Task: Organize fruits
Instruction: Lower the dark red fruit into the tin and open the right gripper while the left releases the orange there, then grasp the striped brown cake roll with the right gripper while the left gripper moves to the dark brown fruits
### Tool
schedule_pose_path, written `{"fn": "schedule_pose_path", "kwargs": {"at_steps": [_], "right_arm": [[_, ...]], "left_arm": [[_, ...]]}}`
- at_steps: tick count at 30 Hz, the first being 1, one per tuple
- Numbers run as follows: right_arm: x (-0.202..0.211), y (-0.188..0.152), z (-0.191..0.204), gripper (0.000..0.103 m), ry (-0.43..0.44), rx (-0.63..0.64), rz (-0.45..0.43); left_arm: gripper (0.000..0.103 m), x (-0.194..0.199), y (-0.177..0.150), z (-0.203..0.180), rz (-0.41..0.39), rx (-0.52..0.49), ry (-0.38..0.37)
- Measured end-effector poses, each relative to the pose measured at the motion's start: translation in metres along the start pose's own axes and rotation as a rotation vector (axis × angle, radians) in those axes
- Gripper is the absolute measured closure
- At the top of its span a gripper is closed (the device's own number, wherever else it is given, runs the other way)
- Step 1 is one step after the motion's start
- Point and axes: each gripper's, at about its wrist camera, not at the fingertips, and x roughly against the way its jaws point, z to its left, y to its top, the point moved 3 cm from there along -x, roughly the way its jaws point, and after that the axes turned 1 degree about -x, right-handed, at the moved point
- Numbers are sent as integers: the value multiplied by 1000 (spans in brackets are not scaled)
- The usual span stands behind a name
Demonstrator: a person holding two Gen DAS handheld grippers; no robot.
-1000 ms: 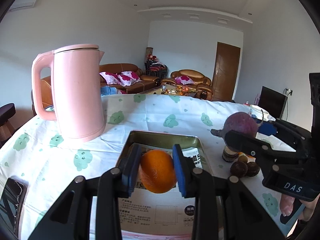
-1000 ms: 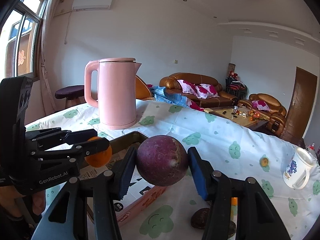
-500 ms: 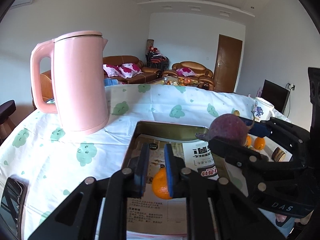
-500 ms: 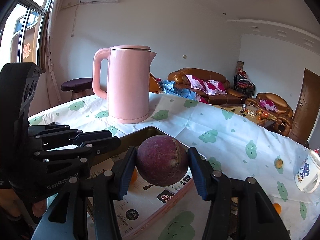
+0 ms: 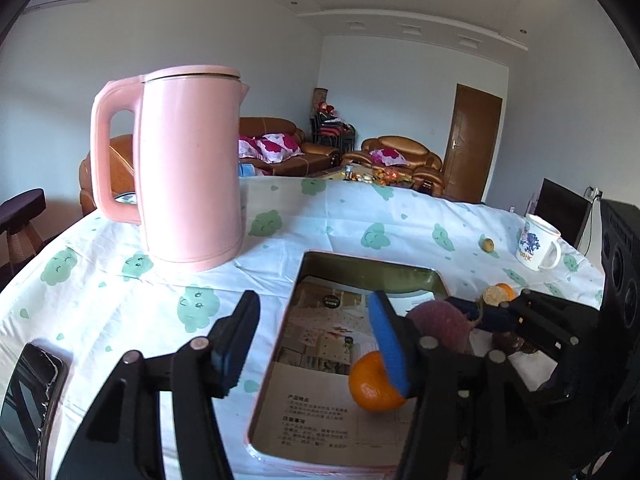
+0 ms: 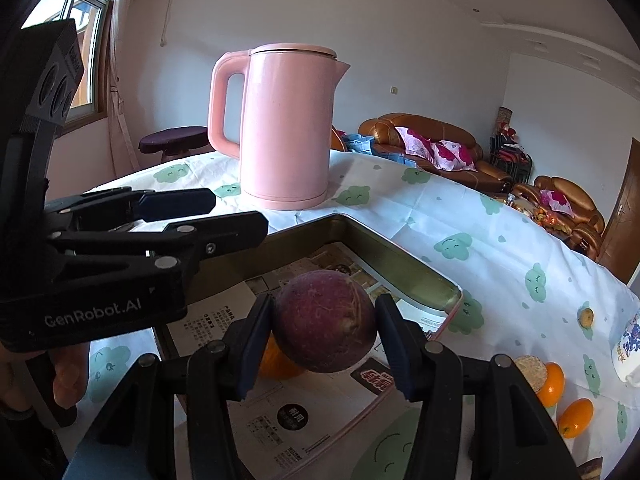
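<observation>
The landmark here is the metal tray, lined with printed paper, which lies on the worktop just in front of the pink kettle.

The purple fruit is round and looks firm, with a tough, slightly rough skin; it seems light enough for one hand, yet being a ball it would roll once let go. The best hold is across its widest part, and that is where the right tongs clamp it, one pad on each flank, above the tray's near right part. The orange lies inside the tray on the paper, near the front right. It looks smooth and a little soft, so a hard squeeze could bruise it, and it too could roll on the flat lining.

The left tongs are opening above the tray's near edge. Their pads do not press on the orange; it sits low beside the right pad, apart from the left one.

Both hands point forward and somewhat downward toward the tray. Two more oranges wait on the worktop to the right of the tray.
</observation>
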Motion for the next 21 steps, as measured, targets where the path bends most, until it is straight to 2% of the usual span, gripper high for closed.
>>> {"fn": "schedule_pose_path", "kwargs": {"at_steps": [2,6,8,12,14,21], "right_arm": [[-2,1,2,48,-3,1,-2],[-3,1,3,48,-18,-1,12],[1,-4,1,48,-8,-15,16],[10,-8,-3,46,33,-51,10],[17,-7,-2,35,47,-51,-11],[42,-3,-16,34,5,-72,-68]], "left_arm": [[29,1,1,4,-9,13,18],[23,3,2,12,-23,32,35],[15,5,2,17,-32,46,49],[13,3,1,20,-31,64,56],[11,3,0,18,-26,61,57],[8,8,3,12,-39,56,54]]}}
